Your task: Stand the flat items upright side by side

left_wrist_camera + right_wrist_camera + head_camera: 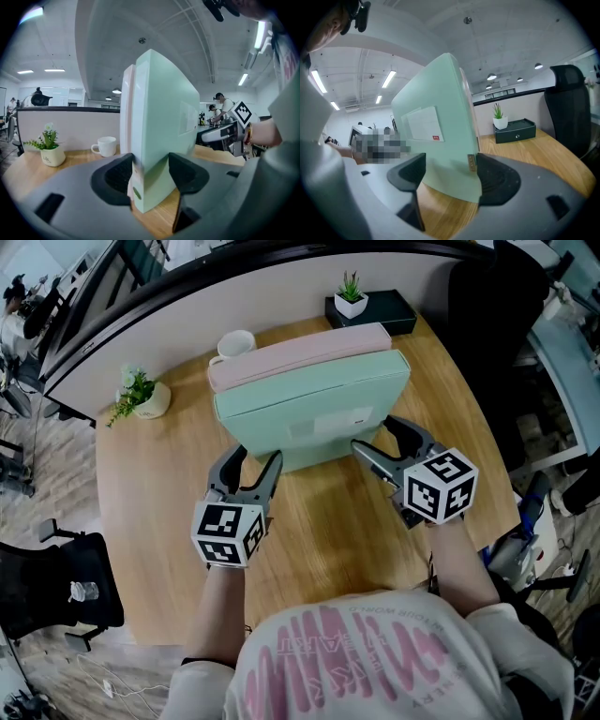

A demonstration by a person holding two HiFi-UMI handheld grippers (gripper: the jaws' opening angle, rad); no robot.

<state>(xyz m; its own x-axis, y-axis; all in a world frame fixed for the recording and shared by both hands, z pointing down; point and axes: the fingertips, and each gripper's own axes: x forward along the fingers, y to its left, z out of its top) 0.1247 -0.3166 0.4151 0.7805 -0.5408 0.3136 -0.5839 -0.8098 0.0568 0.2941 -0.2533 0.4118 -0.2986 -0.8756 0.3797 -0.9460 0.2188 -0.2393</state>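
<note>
On the round wooden bench (328,540), the mint-green flat file box (309,409) stands upright against the pink flat file box (300,348), its near ends clamped in the left gripper (258,456)'s jaws and loosely straddled by the right gripper (373,434)'s parted jaws.

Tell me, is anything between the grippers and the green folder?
Nothing visible is. The green folder stands between the jaws of the left gripper and the right gripper, upright beside the pink one.
</note>
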